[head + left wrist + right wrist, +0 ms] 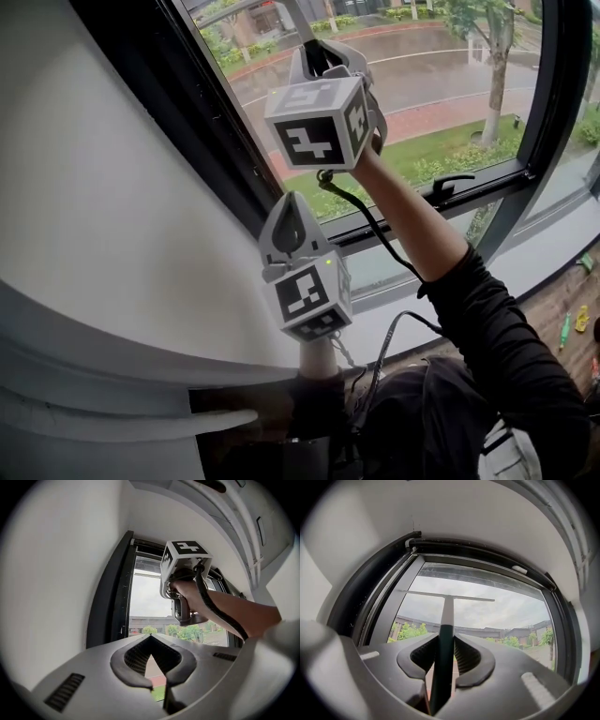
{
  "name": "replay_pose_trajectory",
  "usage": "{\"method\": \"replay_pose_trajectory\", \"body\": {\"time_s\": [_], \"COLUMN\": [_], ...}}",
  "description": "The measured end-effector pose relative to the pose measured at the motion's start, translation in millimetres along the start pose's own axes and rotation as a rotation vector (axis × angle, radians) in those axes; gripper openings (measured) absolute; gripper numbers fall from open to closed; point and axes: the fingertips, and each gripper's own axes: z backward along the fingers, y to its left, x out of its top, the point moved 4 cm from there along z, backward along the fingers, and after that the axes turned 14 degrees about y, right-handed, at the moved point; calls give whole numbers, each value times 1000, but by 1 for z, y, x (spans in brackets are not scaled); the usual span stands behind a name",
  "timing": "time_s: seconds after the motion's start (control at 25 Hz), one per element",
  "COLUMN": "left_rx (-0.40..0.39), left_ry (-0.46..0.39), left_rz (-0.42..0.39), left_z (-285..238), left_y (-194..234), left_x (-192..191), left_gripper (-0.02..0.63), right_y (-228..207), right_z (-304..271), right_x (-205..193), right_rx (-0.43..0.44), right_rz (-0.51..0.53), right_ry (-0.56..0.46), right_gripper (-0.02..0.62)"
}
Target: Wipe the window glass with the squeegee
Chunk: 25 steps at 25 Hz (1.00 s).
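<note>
- Clearly gripped, the squeegee (446,620) has its dark handle clamped between the jaws of the right gripper (441,679). The handle runs straight away from the gripper, up towards the far top of the pane.
- Its thin blade lies crosswise, left to right, high on the window glass (501,611), just below the top frame. I cannot tell whether it touches the glass.
- A downward pull along the handle's line looks like the coming stroke.
- The left gripper (158,683) is empty, its jaws drawn together. It hangs lower and nearer, below the right one, so the right arm alone reaches the glass.
- The dark window frame (384,597) borders the pane on the left, and a latch handle (450,187) sits on the lower frame at right, which could catch a long stroke.
</note>
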Motion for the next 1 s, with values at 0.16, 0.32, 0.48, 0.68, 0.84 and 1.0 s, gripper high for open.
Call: {"method": "replay_pose_trajectory", "body": {"time_s": [0.16, 0.32, 0.48, 0.68, 0.84, 1.0], "left_rx": [0, 2, 5, 9, 12, 12], "left_ry": [12, 22, 50, 66, 88, 116], "left_rz": [10, 6, 9, 17, 19, 23], "left_z": [2, 4, 8, 10, 11, 12], "left_y": [0, -2, 2, 3, 4, 4], "left_x": [-7, -13, -21, -30, -41, -53], "left_gripper": [-2, -2, -2, -2, -2, -2], "right_y": [2, 2, 8, 10, 11, 13], "right_z": [1, 3, 6, 7, 9, 11], "right_x": [-10, -20, -27, -38, -48, -61], "right_rx": [1, 1, 3, 3, 3, 9], "right_rz": [4, 8, 4, 7, 1, -1], "right_ry": [16, 21, 34, 49, 57, 72], "right_gripper": [92, 92, 92, 92, 92, 94]}}
